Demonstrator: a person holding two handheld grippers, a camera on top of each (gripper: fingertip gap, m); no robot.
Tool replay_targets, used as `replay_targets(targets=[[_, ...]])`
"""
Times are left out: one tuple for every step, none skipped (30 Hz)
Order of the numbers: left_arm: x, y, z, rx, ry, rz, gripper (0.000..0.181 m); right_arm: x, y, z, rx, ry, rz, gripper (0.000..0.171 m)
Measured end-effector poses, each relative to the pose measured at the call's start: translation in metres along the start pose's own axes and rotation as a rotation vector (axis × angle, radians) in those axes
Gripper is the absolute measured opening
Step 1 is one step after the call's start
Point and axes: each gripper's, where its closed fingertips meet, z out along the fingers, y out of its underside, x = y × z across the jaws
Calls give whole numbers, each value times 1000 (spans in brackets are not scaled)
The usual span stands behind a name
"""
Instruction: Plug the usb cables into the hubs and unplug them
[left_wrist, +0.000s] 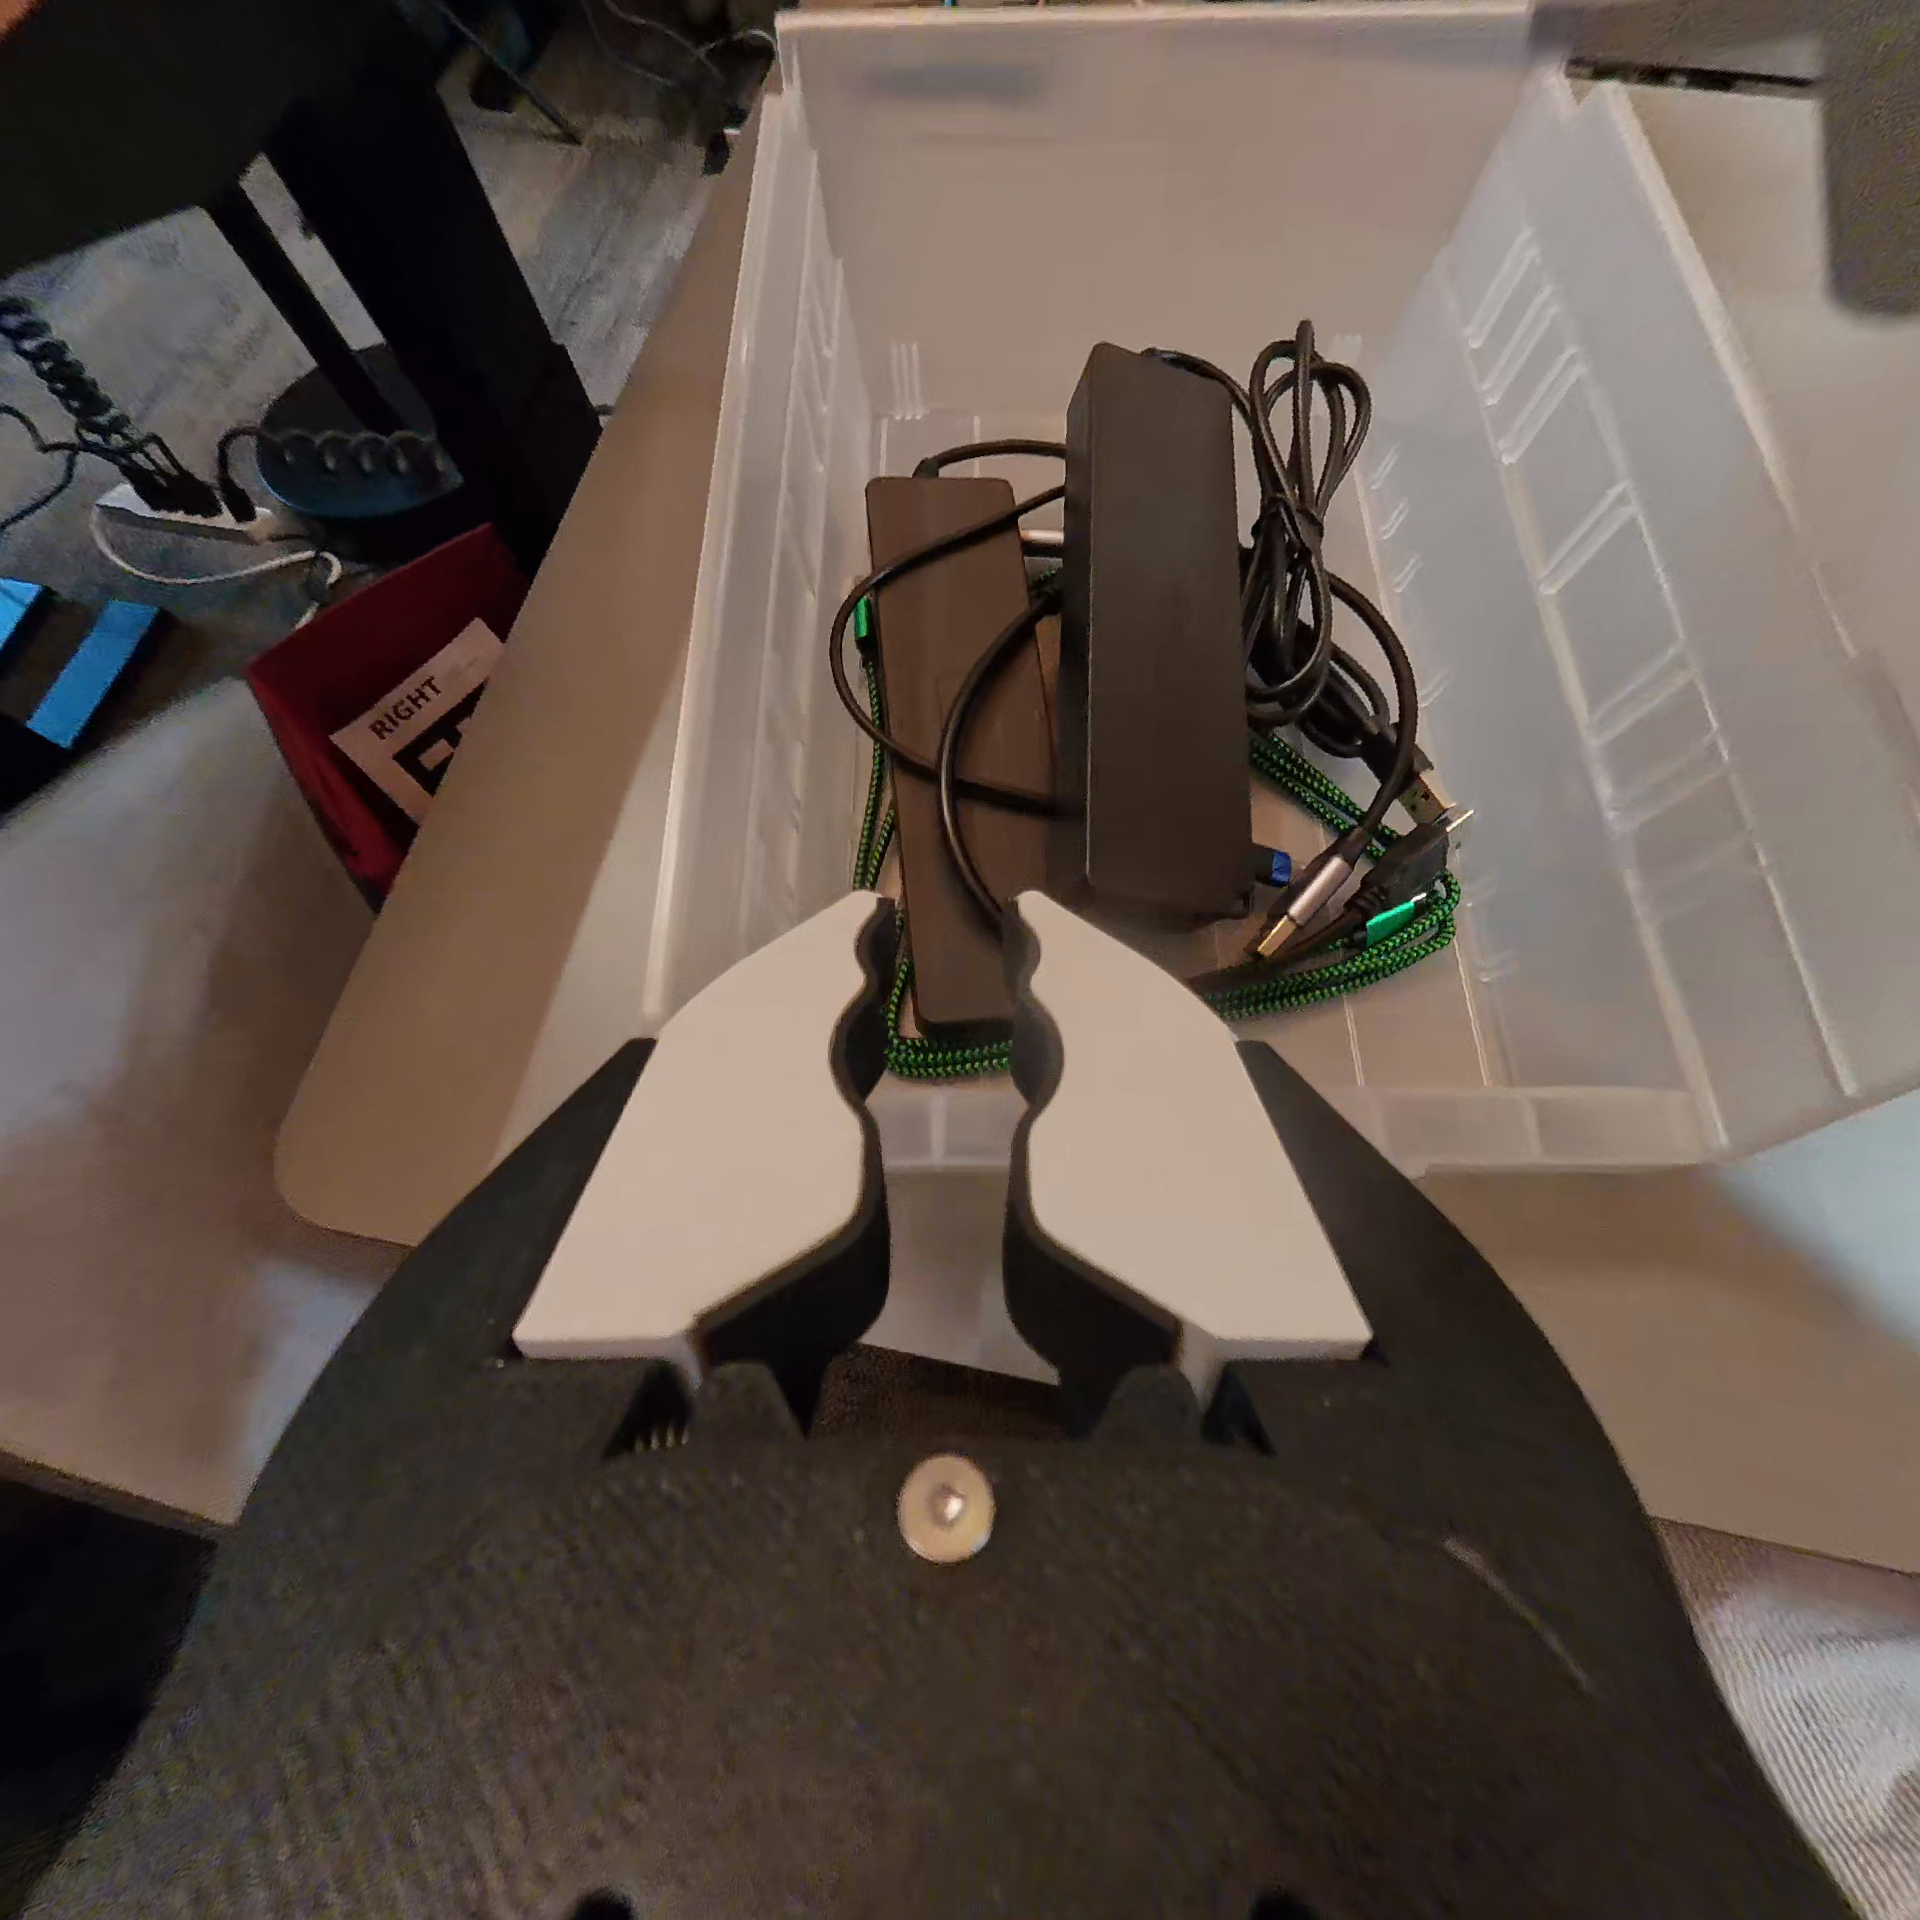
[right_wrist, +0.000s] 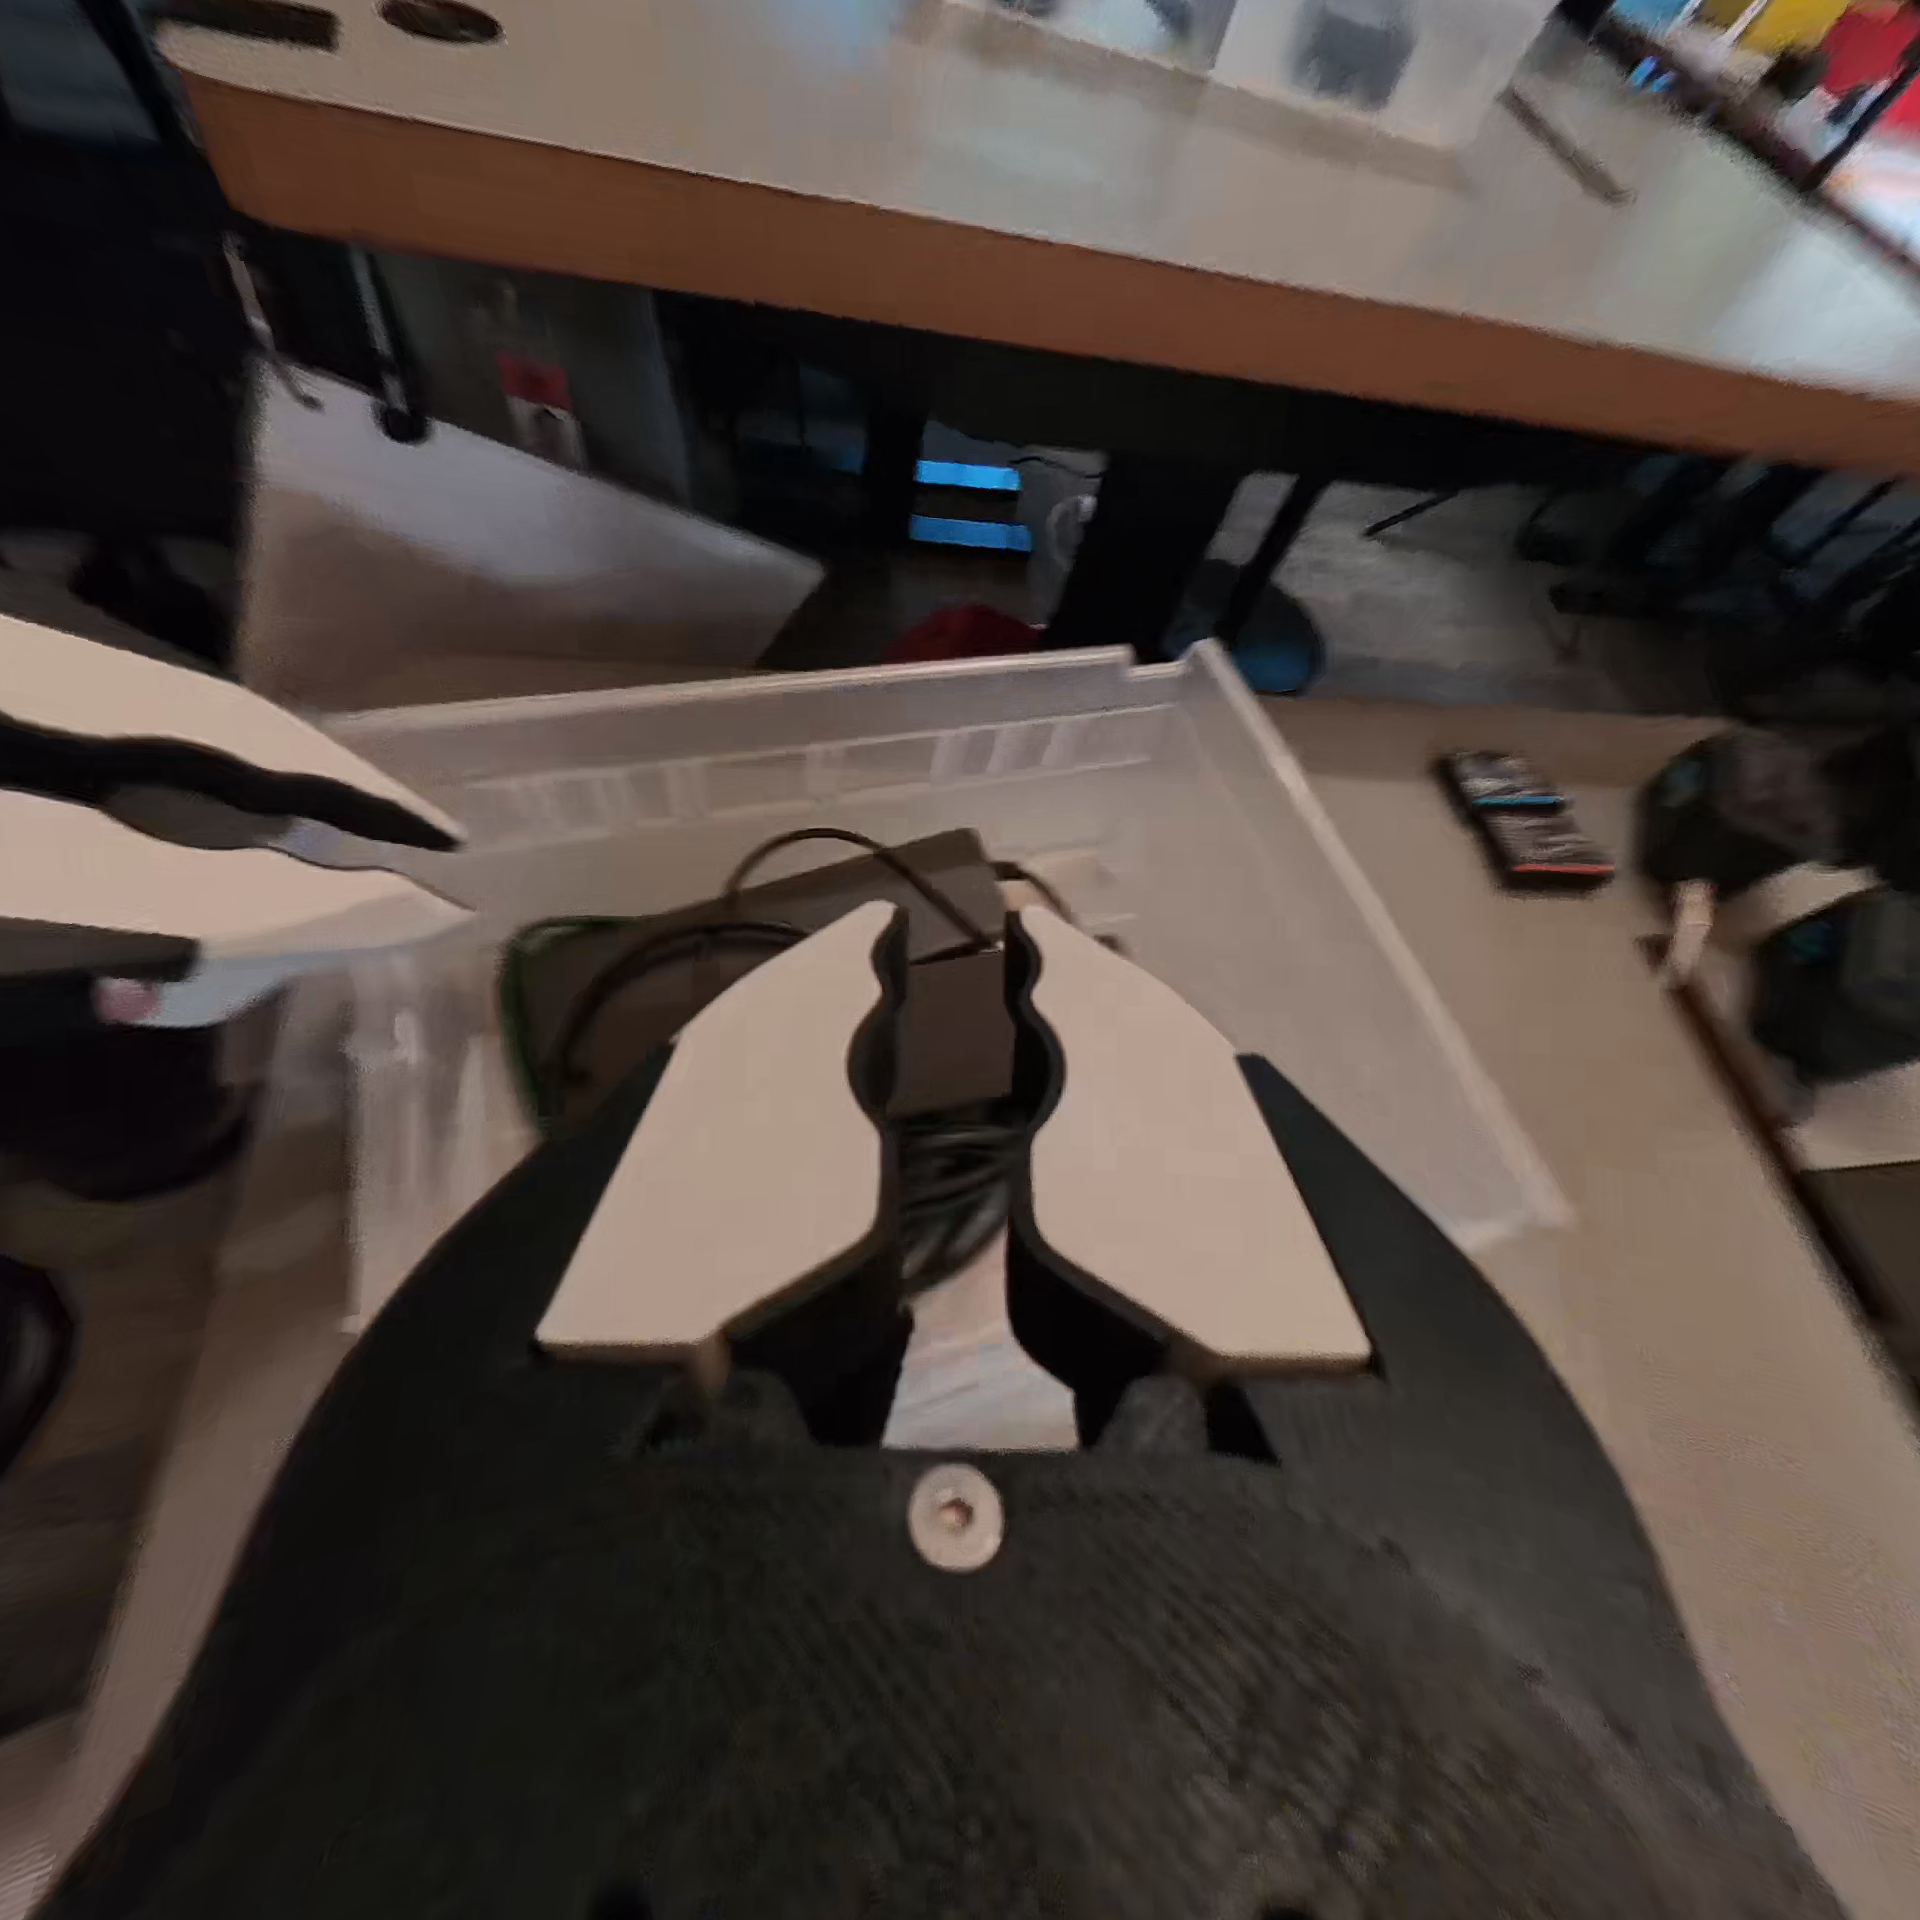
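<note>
A clear plastic bin (left_wrist: 1143, 208) on a beige table holds two black USB hubs. A flat hub (left_wrist: 935, 623) lies at the left and a thicker hub (left_wrist: 1153, 623) stands on its edge beside it. Black cables (left_wrist: 1309, 540) and a green braided cable (left_wrist: 1340, 966) coil around them, with loose USB plugs (left_wrist: 1299, 914) at the right. My left gripper (left_wrist: 951, 914) is narrowly open and empty above the flat hub's near end. It also shows in the right wrist view (right_wrist: 457, 873). My right gripper (right_wrist: 954, 920) is narrowly open above the bin (right_wrist: 1299, 831), with the thicker hub (right_wrist: 951, 1029) showing between its fingers.
A red box with a white card (left_wrist: 384, 707) sits on the floor left of the table, beside a black table leg (left_wrist: 343, 291). A long table (right_wrist: 1039, 187) stands behind. A dark flat device (right_wrist: 1522, 821) and dark bags (right_wrist: 1818, 935) lie right of the bin.
</note>
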Motion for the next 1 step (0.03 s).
replay_targets(targets=[[0, 3, 0, 2, 10, -10, 20, -12, 6, 1, 1, -37, 44, 19]])
